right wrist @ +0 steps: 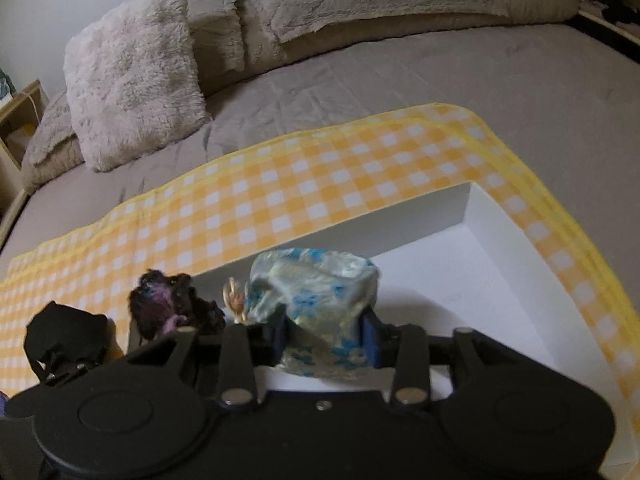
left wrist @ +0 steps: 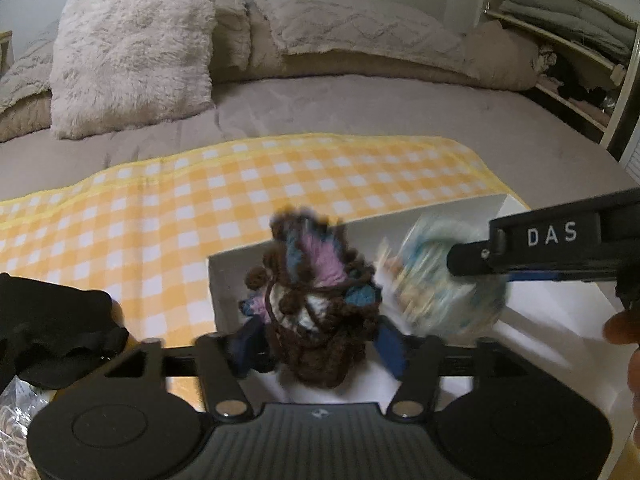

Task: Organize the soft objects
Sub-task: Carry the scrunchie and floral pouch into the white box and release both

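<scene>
My left gripper (left wrist: 316, 340) is shut on a brown, pink and blue crocheted yarn piece (left wrist: 312, 300) and holds it over the near left part of a white box (left wrist: 560, 320). My right gripper (right wrist: 326, 336) is shut on a shiny pale blue patterned fabric pouch (right wrist: 316, 300) over the same white box (right wrist: 480, 272). In the left wrist view the pouch (left wrist: 448, 280) is blurred beside the right gripper's black body marked DAS. In the right wrist view the yarn piece (right wrist: 168, 308) shows at the left.
The box lies on a yellow checked cloth (left wrist: 200, 208) spread on a grey bed (left wrist: 360, 108). A black fabric item (left wrist: 52, 328) lies left of the box. A furry pillow (left wrist: 132, 48) and folded blankets (left wrist: 340, 28) are at the back. Shelves (left wrist: 568, 40) stand at right.
</scene>
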A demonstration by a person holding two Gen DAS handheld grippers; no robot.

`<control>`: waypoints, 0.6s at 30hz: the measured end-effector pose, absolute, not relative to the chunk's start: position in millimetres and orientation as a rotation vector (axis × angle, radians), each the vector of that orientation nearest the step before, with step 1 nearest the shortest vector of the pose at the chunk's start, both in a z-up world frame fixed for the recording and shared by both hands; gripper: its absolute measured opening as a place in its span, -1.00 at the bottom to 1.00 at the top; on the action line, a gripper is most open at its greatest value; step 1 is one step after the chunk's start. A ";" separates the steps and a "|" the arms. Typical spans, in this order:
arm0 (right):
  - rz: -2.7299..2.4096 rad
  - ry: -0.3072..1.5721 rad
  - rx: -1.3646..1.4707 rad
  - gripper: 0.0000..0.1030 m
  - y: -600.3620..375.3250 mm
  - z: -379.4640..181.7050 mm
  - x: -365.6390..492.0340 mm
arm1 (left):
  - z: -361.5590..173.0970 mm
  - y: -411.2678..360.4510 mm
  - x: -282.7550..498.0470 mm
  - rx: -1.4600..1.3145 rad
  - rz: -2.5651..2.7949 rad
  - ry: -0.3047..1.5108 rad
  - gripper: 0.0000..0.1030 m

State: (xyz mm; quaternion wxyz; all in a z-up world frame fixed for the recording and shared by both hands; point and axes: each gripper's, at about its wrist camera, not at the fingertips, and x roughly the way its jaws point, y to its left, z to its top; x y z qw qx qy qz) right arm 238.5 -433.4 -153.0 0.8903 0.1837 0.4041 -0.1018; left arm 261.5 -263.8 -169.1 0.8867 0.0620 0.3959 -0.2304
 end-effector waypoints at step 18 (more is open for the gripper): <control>-0.232 0.837 0.342 0.34 -436.7 -131.7 206.2 | -141.6 -249.9 236.0 0.106 -0.469 0.851 0.51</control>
